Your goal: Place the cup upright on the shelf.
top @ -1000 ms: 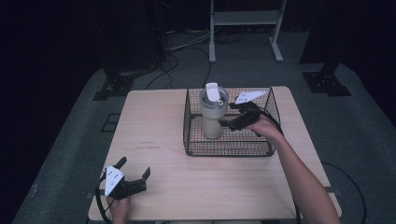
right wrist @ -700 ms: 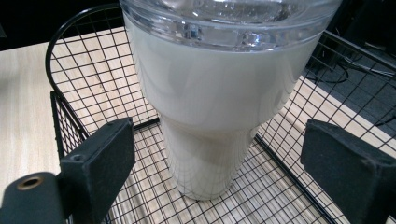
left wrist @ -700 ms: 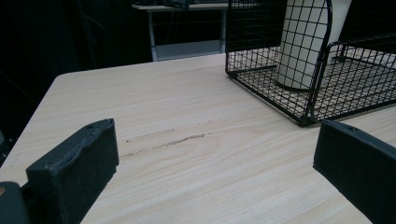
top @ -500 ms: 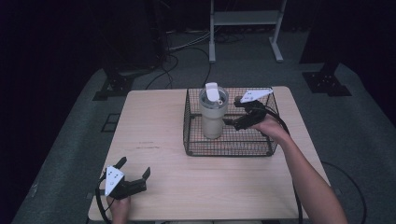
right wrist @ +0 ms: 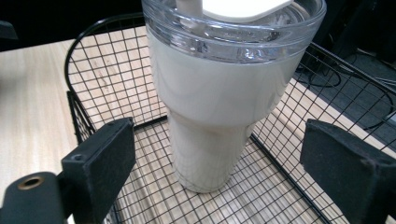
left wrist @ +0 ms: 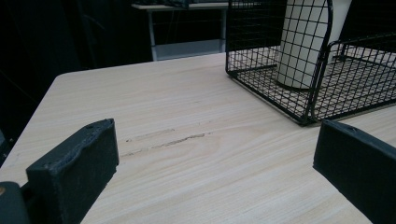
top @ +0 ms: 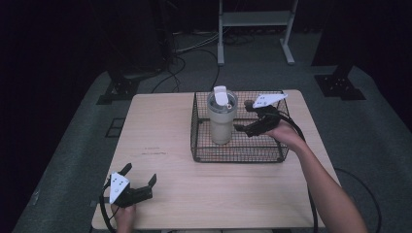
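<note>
A cream tumbler (top: 221,120) with a clear lid is seen upright in the wire basket (top: 272,154), toward its 9 o'clock side, long axis vertical. The right hand-held gripper (top: 241,116) is held inside the basket at the tumbler's 3 o'clock, just beside it and not touching; its jaws are spread wide, nothing held. It is much the nearer. The left hand-held gripper (top: 140,174) is rested at the counter's (top: 160,126) 7 o'clock corner, jaws apart, empty.

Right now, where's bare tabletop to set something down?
Free: the left half of the table, between basket and left gripper, and the front strip below the basket. Crowded: the basket, holding the tumbler and right gripper.
</note>
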The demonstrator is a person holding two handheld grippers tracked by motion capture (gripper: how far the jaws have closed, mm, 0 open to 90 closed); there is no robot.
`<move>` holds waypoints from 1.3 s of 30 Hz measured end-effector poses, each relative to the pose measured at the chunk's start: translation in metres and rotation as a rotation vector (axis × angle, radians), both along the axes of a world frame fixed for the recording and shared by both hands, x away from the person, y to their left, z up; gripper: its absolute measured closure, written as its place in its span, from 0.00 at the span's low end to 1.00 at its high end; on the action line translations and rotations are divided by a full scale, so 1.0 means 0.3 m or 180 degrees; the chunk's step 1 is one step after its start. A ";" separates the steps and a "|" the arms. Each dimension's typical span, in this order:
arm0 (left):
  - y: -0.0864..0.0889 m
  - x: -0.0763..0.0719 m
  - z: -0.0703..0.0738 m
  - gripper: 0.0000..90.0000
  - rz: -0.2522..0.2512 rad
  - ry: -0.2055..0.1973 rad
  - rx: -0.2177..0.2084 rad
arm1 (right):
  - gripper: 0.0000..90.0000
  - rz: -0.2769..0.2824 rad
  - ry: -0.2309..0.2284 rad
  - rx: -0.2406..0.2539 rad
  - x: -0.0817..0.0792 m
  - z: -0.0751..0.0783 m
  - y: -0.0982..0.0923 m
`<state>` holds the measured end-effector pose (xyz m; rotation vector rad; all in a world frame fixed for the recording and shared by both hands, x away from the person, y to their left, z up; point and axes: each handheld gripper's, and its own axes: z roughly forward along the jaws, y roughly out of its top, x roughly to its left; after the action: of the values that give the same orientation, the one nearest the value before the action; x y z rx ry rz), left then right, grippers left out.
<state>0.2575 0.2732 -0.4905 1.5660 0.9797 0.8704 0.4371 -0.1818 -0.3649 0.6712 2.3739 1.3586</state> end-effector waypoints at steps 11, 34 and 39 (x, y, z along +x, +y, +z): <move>-0.001 0.000 0.000 0.00 0.0000 0.0002 0.0010 | 0.11 0.0094 -0.0003 -0.0045 -0.048 0.019 0.002; -0.002 0.001 0.000 0.00 0.0009 0.0005 0.0034 | 0.11 -0.0014 -0.0038 0.0040 -0.137 0.012 -0.088; -0.003 0.002 0.000 0.00 0.0013 0.0002 0.0035 | 0.11 -0.0017 -0.0066 -0.0061 -0.160 0.004 -0.094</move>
<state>0.2579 0.2722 -0.4906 1.5742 0.9803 0.8796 0.3892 -0.2100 -0.3638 0.6546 2.3642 1.3323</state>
